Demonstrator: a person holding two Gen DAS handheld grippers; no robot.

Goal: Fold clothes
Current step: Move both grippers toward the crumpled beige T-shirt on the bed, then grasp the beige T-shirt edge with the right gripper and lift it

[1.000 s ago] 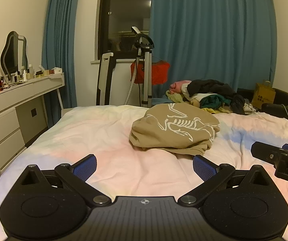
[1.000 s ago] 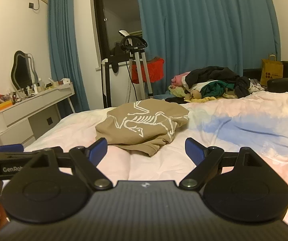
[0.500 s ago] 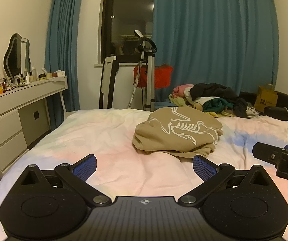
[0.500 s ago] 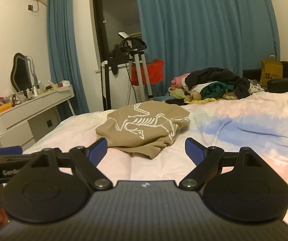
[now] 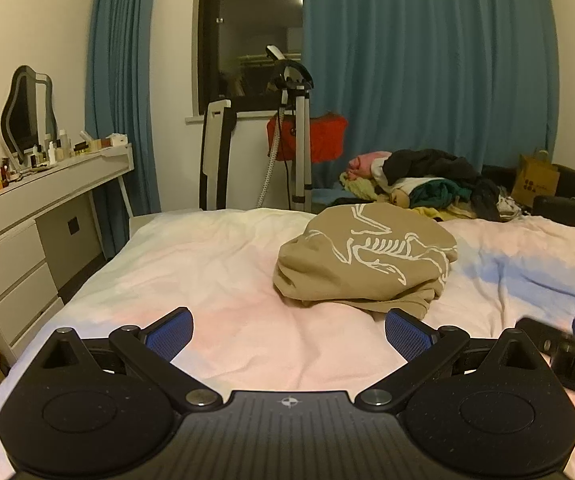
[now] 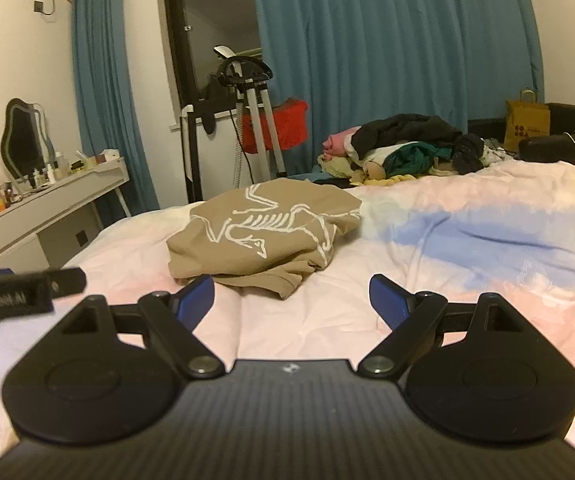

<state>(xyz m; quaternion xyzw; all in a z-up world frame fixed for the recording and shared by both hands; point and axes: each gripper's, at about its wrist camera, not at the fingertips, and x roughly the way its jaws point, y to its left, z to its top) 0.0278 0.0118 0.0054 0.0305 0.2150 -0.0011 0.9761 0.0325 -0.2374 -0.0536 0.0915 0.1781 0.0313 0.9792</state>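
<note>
A tan garment [image 5: 365, 266] with a white skeleton print lies folded in a bundle on the pastel bedsheet [image 5: 215, 264]; the right wrist view shows the same tan garment [image 6: 263, 236]. My left gripper [image 5: 287, 334] hovers open just short of its near edge, nothing between the blue pads. My right gripper [image 6: 291, 298] is open too, close to the bundle's near hem. Each view catches part of the other gripper at its edge. A heap of unfolded clothes [image 5: 427, 184] sits at the far side of the bed.
A white dresser [image 5: 27, 216] with a mirror and bottles stands left of the bed. A garment steamer on a stand [image 5: 295, 136] and a red item are by the window. A paper bag [image 5: 535, 180] and dark cushions sit at the far right.
Both grippers have moved forward toward the tan bundle, which now looks nearer in both views. Their jaws stay open. The bundle itself has not moved.
</note>
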